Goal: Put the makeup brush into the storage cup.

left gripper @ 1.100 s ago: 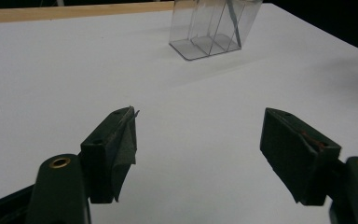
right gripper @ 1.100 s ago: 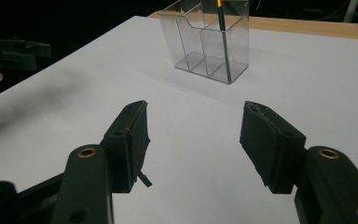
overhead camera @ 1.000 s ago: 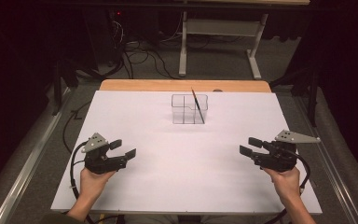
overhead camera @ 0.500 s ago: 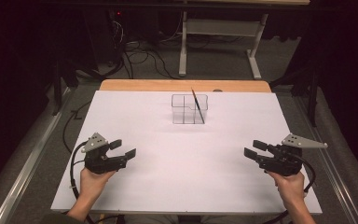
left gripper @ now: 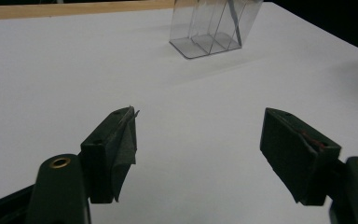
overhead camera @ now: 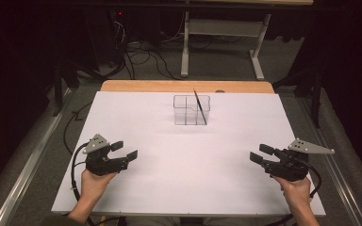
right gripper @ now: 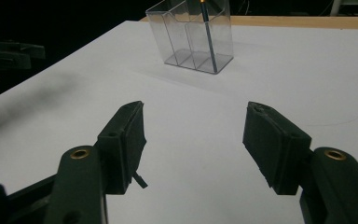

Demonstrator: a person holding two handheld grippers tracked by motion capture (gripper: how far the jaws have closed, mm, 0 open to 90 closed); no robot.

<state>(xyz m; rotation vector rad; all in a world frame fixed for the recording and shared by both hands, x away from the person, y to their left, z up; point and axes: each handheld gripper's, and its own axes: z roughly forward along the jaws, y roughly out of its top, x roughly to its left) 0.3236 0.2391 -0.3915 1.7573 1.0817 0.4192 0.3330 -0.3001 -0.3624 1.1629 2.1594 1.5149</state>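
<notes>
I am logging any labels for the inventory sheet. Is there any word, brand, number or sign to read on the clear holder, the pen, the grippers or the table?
There are none to read.
clear holder: plain see-through walls, no label.
pen: dark and thin, too small to show any print.
left gripper and right gripper: black jaws and grey plates, no lettering seen.
table: bare white top, no marks.
</notes>
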